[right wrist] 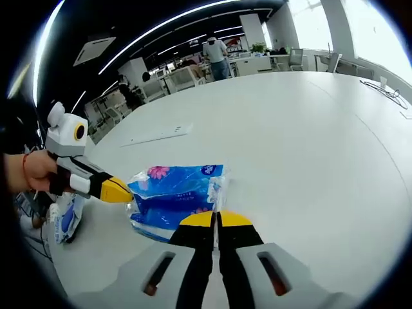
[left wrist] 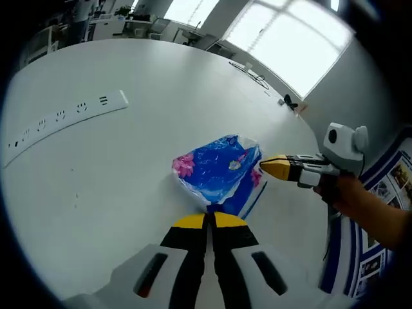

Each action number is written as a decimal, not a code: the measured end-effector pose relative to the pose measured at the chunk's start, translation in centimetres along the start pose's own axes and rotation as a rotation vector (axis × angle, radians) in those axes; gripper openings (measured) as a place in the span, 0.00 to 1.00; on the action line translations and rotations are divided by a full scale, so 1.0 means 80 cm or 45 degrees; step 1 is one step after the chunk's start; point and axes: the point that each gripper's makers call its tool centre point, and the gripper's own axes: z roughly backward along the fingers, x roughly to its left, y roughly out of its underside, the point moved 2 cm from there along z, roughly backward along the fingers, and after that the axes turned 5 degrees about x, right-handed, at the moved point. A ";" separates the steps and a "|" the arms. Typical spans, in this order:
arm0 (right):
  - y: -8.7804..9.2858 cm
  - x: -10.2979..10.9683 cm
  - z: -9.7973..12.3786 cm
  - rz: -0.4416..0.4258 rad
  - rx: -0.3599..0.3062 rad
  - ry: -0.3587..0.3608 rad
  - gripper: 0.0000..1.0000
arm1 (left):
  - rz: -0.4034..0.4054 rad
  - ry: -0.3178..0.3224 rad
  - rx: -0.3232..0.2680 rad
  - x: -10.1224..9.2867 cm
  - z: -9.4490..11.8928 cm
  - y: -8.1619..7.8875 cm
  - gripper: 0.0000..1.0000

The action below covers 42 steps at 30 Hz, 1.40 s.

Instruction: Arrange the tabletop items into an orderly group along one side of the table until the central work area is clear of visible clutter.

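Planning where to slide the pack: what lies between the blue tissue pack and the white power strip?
Nothing: in the left gripper view, the stretch of white table between the blue tissue pack and the power strip is bare.

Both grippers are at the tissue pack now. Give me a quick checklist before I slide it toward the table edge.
1. Left gripper at the blue plastic tissue pack with pink flowers: ok, tips meet its near edge.
2. Right gripper at the pack: ok, tips at its side.
3. Jaws: both pairs closed; whether any wrapper is pinched: cannot tell.
4. Pack resting flat on the white round table: ok.
5. White power strip away from the pack: ok.
6. Table edge behind the pack free: cannot tell.
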 end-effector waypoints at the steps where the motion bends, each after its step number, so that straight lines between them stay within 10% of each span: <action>1: 0.000 0.000 -0.001 -0.001 0.001 0.001 0.00 | -0.002 0.001 -0.002 0.000 0.000 0.000 0.00; 42: -0.001 -0.002 -0.002 -0.021 -0.015 0.012 0.13 | -0.007 0.000 0.000 0.004 -0.003 -0.003 0.20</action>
